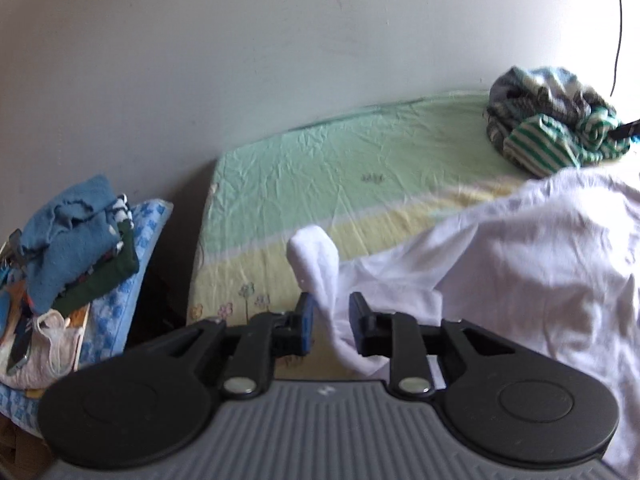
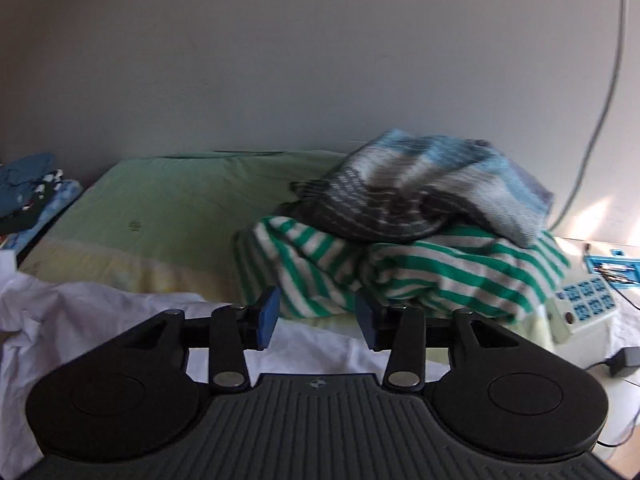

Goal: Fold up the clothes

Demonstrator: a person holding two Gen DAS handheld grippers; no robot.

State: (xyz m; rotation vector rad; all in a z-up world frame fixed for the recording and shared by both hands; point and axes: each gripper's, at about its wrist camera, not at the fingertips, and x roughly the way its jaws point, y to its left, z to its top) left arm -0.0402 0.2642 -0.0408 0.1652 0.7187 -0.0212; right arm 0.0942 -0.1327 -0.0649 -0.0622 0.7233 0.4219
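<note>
White garment [image 1: 540, 248] lies on bed [image 1: 320, 168], spreading right of left tongs [image 1: 330, 320]; its bunched edge hangs btwn the spread jaws, not pinched. Right tongs [image 2: 316, 316] spread, empty, over its far side, w/ striped pile [image 2: 400, 264] just ahead. Left is nearer.

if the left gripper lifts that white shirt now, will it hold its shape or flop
Probably flop: the white shirt lies in soft wrinkles and its sleeve droops between the left gripper fingers. It looks thin, so likely light. The rest would probably drag across the bed sheet.
</note>
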